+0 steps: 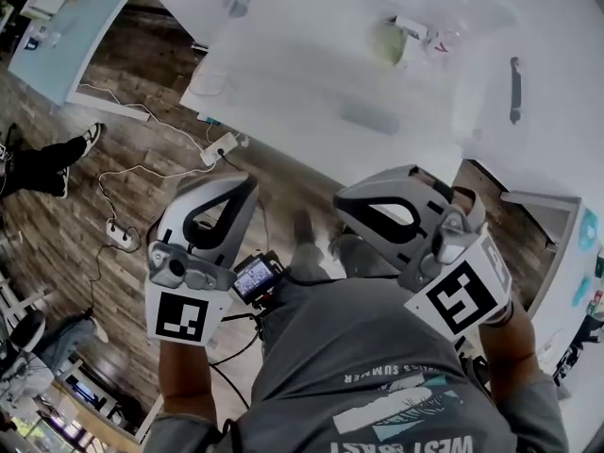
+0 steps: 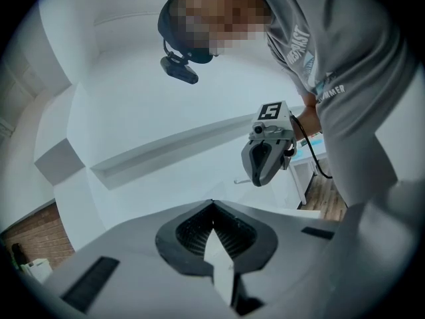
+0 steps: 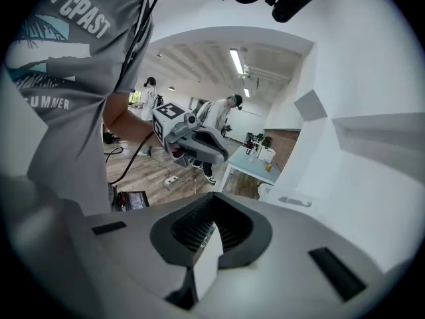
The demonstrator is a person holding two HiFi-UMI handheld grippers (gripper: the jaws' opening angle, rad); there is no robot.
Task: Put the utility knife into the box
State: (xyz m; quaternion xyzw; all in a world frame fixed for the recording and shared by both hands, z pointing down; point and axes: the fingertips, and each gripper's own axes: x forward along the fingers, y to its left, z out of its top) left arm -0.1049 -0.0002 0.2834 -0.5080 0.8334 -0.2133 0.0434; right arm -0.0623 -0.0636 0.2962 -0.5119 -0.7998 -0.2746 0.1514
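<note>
Head view, looking steeply down: a person in a grey printed T-shirt holds two grey handheld grippers close to the body, above a wood-plank floor. The left gripper and the right gripper each carry one cube with a black square marker, two cubes in all. Ahead lies one large white tabletop. One dark, slim utility knife lies on it at the far right, well apart from both grippers and untouched. To its left sits a small cluster of pale green and red-marked items, too washed out to name. Two white power strips lie on the floor among cables, one near the tabletop edge, one further left. Left gripper view: this gripper has its two fingers pressed together at the tip with nothing between them. Beyond them the right gripper hangs in the air in the person's hand, against white surfaces. Right gripper view: this gripper likewise has its two fingers closed tip to tip, empty. The left gripper shows beyond them. Two people stand in the background by a pale blue table.
</note>
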